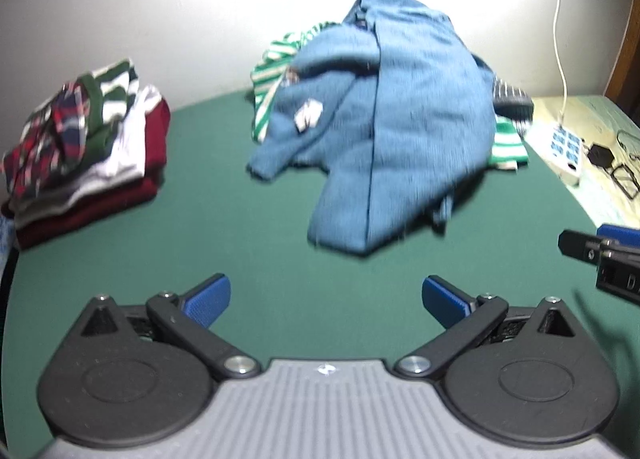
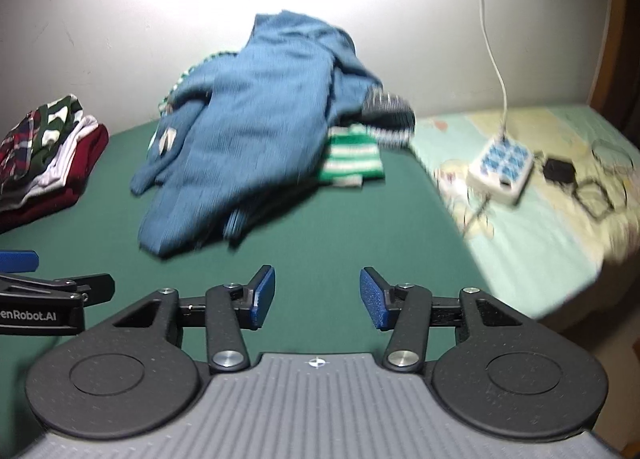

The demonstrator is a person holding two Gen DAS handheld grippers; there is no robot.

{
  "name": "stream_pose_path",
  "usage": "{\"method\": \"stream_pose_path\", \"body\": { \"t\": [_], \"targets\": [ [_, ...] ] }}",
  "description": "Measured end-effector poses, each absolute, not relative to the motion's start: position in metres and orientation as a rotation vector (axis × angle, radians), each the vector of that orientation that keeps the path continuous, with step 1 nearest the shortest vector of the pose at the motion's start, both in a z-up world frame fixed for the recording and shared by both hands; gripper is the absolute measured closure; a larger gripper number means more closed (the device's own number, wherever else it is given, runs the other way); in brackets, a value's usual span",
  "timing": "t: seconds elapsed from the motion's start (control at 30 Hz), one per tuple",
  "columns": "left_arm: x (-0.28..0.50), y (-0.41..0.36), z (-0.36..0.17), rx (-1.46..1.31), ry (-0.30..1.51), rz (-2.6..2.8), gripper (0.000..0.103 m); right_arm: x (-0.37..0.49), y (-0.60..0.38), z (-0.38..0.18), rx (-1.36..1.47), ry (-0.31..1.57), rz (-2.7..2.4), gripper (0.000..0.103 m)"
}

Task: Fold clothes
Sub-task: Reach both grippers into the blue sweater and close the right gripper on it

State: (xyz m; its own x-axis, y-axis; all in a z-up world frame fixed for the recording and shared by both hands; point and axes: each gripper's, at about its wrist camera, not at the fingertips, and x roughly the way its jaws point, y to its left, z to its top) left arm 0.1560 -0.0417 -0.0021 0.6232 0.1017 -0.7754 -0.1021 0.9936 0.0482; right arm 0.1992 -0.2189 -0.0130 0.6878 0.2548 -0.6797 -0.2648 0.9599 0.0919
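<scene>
Both grippers hang empty over the green desk (image 1: 224, 219), short of the unfolded heap.

Nearest the lens, the left gripper (image 1: 326, 301) has its blue-padded fingers (image 1: 208, 299) spread wide with nothing between them. The right gripper (image 2: 317, 297) shows a narrower gap, also with only bare desk behind it, so neither grips cloth. The blue garment (image 1: 400, 131) lies crumpled just ahead, draped over a green-and-white striped piece (image 1: 276, 59) and a dark striped one (image 2: 390, 109). It tops the heap, so it is probably next to be pulled forward onto the clear cloth. Far left, a folded stack (image 1: 88, 155) sits well apart, likely so finished work stays clear. Off the desk's right edge, a power strip (image 2: 502, 163) and its cables rest on a bed.
</scene>
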Motion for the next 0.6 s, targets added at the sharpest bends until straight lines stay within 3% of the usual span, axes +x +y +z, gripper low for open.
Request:
{"method": "stream_pose_path", "body": {
  "t": [0.6],
  "targets": [
    [0.289,-0.068,-0.023,-0.035,0.939,0.026,0.001,0.352,-0.198,0.02,-0.101,0.617,0.314,0.052]
  ]
}}
